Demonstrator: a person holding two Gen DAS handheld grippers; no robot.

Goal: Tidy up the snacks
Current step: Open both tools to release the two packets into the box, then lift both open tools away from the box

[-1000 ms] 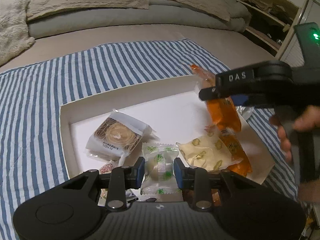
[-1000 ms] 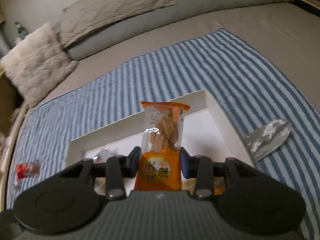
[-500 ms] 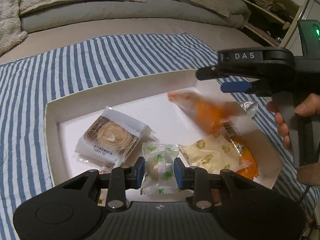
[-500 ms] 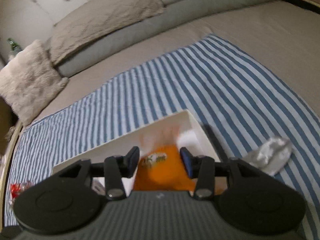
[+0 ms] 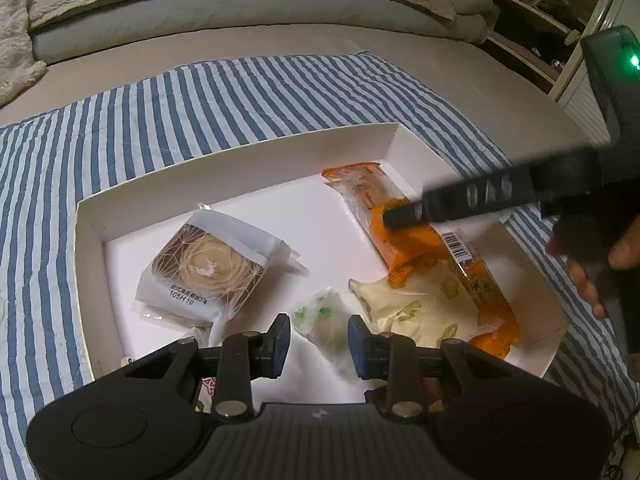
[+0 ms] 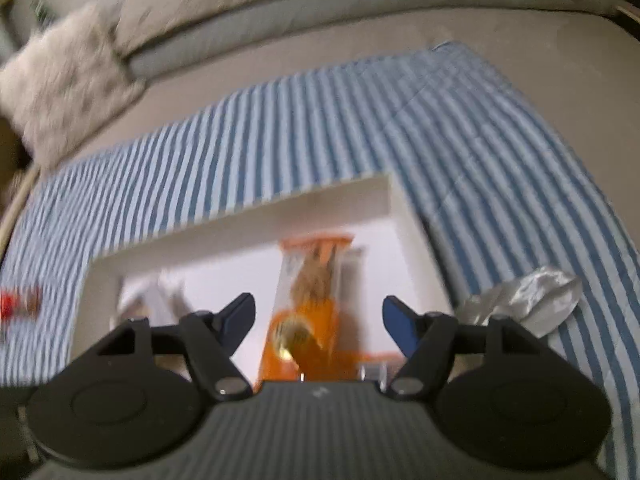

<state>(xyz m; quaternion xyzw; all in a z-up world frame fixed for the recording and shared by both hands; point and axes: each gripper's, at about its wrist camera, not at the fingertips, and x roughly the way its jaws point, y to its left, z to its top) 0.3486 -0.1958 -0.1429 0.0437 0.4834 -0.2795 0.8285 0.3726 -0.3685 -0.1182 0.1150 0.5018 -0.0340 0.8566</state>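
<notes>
A second ago the right gripper (image 6: 318,320) held the orange packet (image 6: 310,312) upright between its jaws; half a second ago the packet was tipping away from them, and now it lies flat in the white tray (image 5: 224,168), stretched ahead of the jaws with its clear end toward the tray's far wall. The right jaws are opening and stand wide, with the packet's orange end below and between them but clear of both pads. In the left wrist view the same packet (image 5: 384,216) lies partly over a second orange packet (image 5: 484,292), and the blurred right gripper (image 5: 404,216) hangs just above it, a hand (image 5: 592,264) behind on its handle. The left gripper (image 5: 319,336) has sunk a little toward the tray since a second ago, and its jaws stay narrow, clamped on the green-and-white candy (image 5: 324,324). Left of those jaws lies the round pastry pack (image 5: 208,268); right of them lies the pale yellow packet (image 5: 412,304), both on the tray floor. The tray sits on a striped blanket (image 5: 160,112) on the bed. Right of the right jaws, outside the tray, a crumpled silver wrapper (image 6: 524,296) rests on the blanket, and far to their left a small red packet (image 6: 20,300) shows, blurred.
</notes>
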